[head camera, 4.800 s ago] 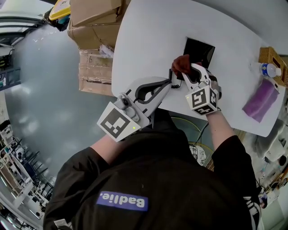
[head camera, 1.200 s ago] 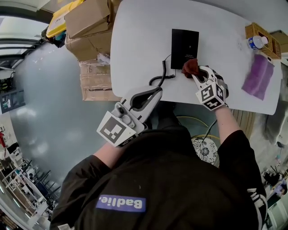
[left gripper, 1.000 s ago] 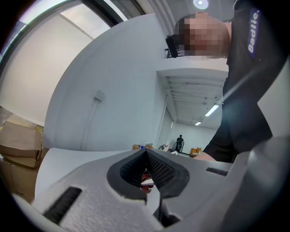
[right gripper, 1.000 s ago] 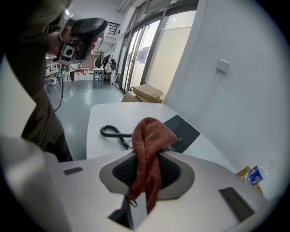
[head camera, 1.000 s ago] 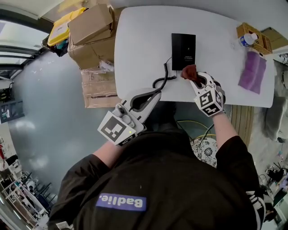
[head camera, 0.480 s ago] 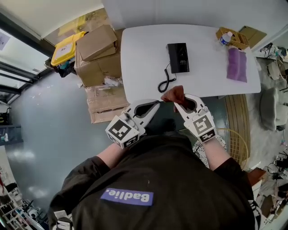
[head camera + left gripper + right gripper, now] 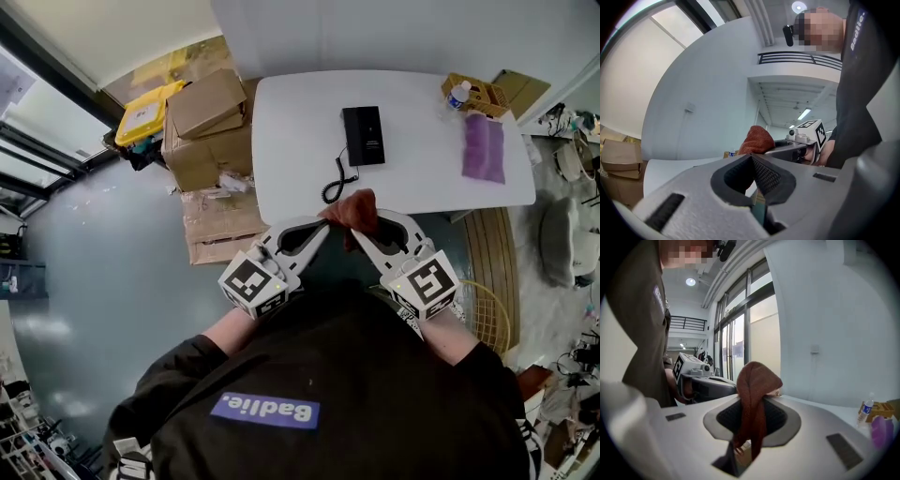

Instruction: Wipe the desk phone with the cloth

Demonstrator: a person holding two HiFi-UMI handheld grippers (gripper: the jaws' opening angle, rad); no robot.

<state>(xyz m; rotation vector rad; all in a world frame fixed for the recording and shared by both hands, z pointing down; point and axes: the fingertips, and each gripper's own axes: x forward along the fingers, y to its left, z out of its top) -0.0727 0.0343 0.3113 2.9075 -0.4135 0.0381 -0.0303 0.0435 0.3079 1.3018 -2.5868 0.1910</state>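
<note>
Your R gripper (image 7: 751,425) is clamped on nubby rust cloth (image 7: 757,380); L gripper (image 7: 752,171) jaws together, empty. Woven basket (image 7: 480,95) w/ bottle (image 7: 457,95), right of desk phone (image 7: 363,136).

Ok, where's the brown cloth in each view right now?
Head view: cloth at centre, below the table's near edge, in the right gripper.
Left gripper view: centre, just past the jaw tips.
Right gripper view: centre, pinched between the jaws.
Shared landmark: the water bottle.
</note>
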